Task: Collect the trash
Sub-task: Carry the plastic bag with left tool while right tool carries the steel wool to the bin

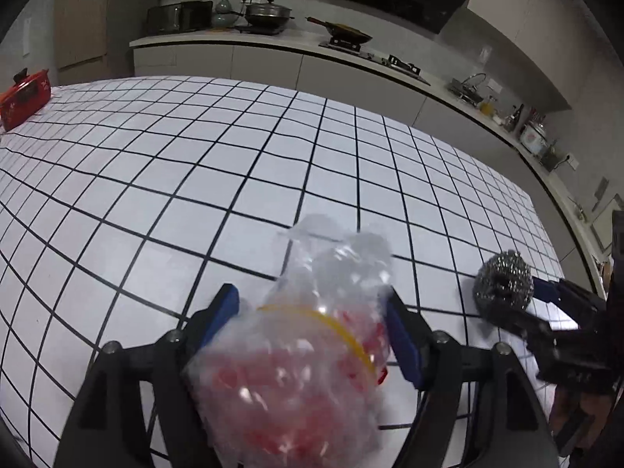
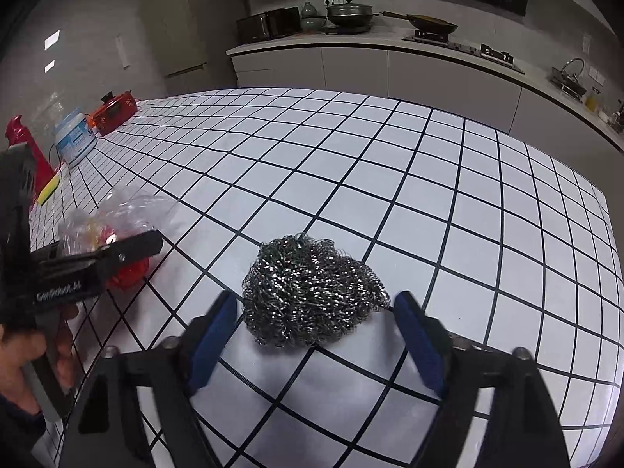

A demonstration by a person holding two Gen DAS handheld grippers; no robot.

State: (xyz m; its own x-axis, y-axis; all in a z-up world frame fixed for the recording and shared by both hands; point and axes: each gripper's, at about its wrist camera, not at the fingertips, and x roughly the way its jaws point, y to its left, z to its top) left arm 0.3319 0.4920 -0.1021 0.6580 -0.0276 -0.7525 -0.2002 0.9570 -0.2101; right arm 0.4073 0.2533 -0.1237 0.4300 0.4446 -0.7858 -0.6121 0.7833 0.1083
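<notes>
A crumpled clear plastic bag with red and yellow print sits between the fingers of my left gripper, whose jaws stand wide apart on either side of it. The bag also shows in the right wrist view, at the left. A steel wool scrubber lies on the grid-patterned table between the open blue-padded fingers of my right gripper, which do not press on it. The scrubber also shows in the left wrist view, at the right.
A red box stands at the table's far left; it shows in the right wrist view too. Near it are a white tub, a red bottle and a yellow-green sponge. A kitchen counter runs behind the table.
</notes>
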